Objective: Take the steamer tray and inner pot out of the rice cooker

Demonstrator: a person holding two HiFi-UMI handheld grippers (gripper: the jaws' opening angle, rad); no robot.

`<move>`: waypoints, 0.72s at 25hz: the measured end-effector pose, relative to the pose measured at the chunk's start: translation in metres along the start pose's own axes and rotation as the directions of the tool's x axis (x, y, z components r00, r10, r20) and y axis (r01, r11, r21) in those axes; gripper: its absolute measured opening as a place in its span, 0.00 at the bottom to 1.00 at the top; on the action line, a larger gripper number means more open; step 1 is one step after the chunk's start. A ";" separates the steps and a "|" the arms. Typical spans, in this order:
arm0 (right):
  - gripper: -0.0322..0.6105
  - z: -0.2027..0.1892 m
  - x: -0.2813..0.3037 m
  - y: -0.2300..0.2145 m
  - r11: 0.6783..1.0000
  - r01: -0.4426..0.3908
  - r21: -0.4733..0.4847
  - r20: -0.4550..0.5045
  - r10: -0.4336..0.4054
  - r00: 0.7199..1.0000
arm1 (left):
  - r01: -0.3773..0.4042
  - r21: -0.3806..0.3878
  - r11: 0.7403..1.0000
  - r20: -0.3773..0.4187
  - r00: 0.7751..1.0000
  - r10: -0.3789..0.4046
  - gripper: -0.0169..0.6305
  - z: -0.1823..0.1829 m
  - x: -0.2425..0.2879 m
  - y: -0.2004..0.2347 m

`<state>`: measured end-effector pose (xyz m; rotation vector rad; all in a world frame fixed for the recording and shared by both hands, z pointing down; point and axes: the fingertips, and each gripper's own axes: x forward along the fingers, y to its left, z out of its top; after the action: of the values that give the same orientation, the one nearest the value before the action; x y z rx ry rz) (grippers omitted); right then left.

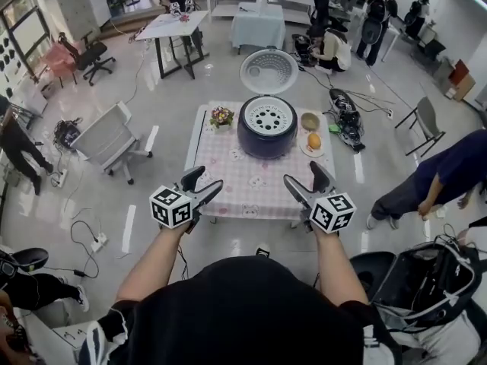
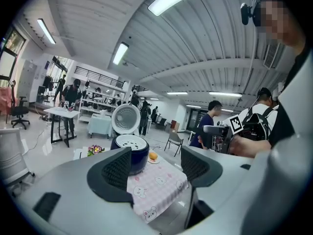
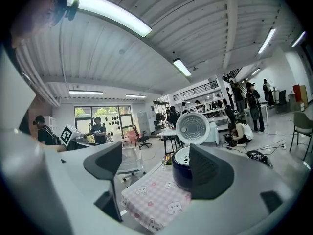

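Note:
A dark blue rice cooker (image 1: 268,135) stands at the far middle of a small table with a pink checked cloth (image 1: 228,182). Its white lid (image 1: 268,71) is raised. The white steamer tray (image 1: 268,117), pierced with holes, sits in the cooker's mouth; the inner pot is hidden beneath it. My left gripper (image 1: 204,182) and right gripper (image 1: 306,179) hover over the table's near edge, short of the cooker, both open with nothing between their jaws. The cooker (image 2: 131,153) shows between the left gripper's (image 2: 155,163) jaws and partly behind one jaw of the right gripper (image 3: 155,163).
A small pot of flowers (image 1: 222,116) stands left of the cooker. A bowl (image 1: 310,120) and a plate with an orange (image 1: 313,141) are on its right. An office chair (image 1: 110,139) is left of the table, a person (image 1: 434,181) to its right, cables on the floor.

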<state>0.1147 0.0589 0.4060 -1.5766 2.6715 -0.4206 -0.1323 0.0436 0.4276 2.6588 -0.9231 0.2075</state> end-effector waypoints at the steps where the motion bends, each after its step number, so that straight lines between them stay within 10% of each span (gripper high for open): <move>1: 0.74 0.001 0.008 -0.008 1.000 -0.002 0.002 -0.004 0.002 1.000 | -0.003 -0.004 1.000 0.000 1.000 0.003 0.53 0.003 0.009 0.005; 18: 0.75 0.022 0.095 -0.129 0.996 -0.091 -0.010 -0.067 0.090 0.994 | -0.002 0.002 1.000 0.066 0.998 0.002 0.57 0.056 0.141 0.038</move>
<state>0.1817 -0.0862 0.4268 -1.4622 2.7872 -0.4619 -0.0440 -0.0860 0.4178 2.6815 -0.9464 0.1212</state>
